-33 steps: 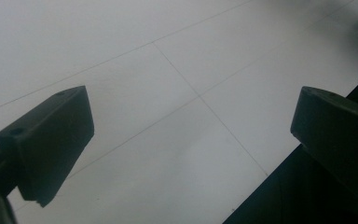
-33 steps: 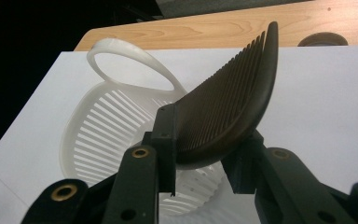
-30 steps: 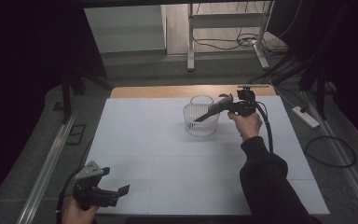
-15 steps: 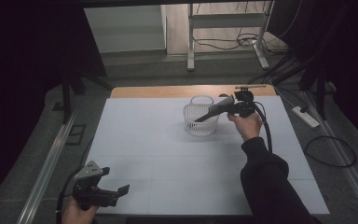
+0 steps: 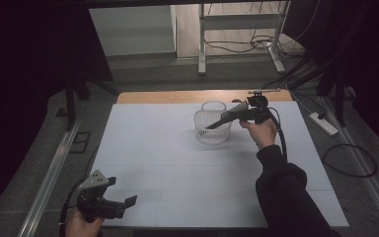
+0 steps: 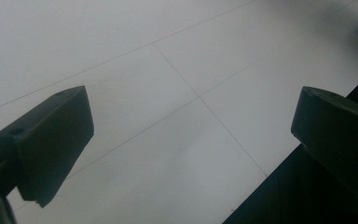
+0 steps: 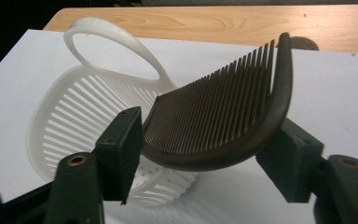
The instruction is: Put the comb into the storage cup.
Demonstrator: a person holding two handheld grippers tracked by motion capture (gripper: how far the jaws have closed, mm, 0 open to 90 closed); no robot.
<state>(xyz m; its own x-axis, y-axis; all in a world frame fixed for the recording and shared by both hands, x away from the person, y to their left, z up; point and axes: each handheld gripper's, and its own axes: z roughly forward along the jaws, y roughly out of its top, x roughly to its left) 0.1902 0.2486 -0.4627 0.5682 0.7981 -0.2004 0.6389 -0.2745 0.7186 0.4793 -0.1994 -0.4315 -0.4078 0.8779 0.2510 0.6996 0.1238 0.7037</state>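
Above the white slatted basket [image 7: 81,123], in the centre of the right gripper view, a dark curved comb [image 7: 223,116] lies crosswise between the two black jaws of the right gripper [image 7: 209,158]. Its long axis runs from the left jaw up toward the upper right of the frame, its teeth point up and to the left, and its rounded spine bows down toward the right jaw. The jaws have just been opening with the comb between them; its left end looks to touch the left jaw and its spine rests by the right one, though whether the pads press on it cannot be told.

In the high view the right gripper [image 5: 216,123] reaches from the right hand [image 5: 261,132] toward the left of the frame, its tips over the basket [image 5: 212,129] in the upper middle of the white table [image 5: 187,173]. The basket's mouth opens directly below the comb, so a release here would likely drop it inside; that is the relation the next move depends on.

At the lower left of the high view the left gripper [image 5: 121,205] sits well apart from the basket, its jaws spread wide over bare table with nothing between them. The right hand is clearly the nearer one.
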